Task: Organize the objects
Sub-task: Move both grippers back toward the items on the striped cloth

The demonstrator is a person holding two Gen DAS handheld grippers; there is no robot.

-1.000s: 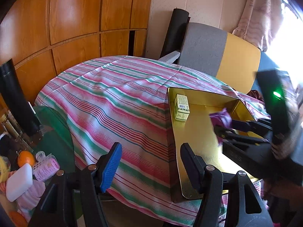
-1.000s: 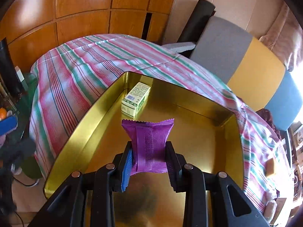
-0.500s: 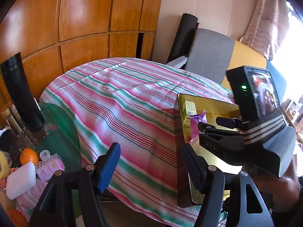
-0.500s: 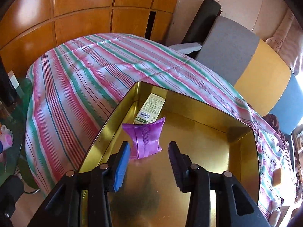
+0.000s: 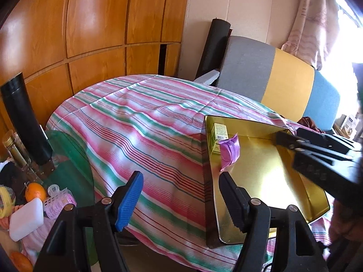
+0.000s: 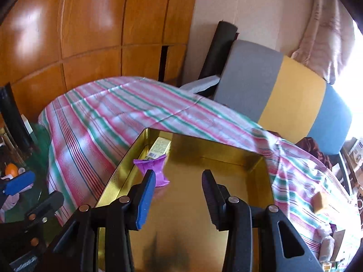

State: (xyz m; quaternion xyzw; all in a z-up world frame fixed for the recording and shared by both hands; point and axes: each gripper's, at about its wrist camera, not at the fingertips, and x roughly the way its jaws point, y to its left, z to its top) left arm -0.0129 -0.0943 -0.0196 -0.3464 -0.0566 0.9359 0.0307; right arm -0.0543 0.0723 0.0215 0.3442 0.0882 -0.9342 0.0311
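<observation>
A gold metal tray lies on the striped tablecloth. Inside it, a purple snack packet rests against a small green-and-yellow box in the far left corner. My right gripper hovers over the tray, open, with the packet just past its blue left finger and free of both pads. My left gripper hangs over the table's near edge beside the tray's left wall. Its jaws are opening and nothing is between them.
The round table's striped cloth stretches left of the tray. A grey, yellow and blue chair stands behind. Low at left, a glass side table holds an orange, a white block and pink curlers. A yellow block lies at right.
My right gripper let go of the purple packet, opened and drew back upward; the packet now leans on the box in the tray. My left gripper's jaws spread slightly.
</observation>
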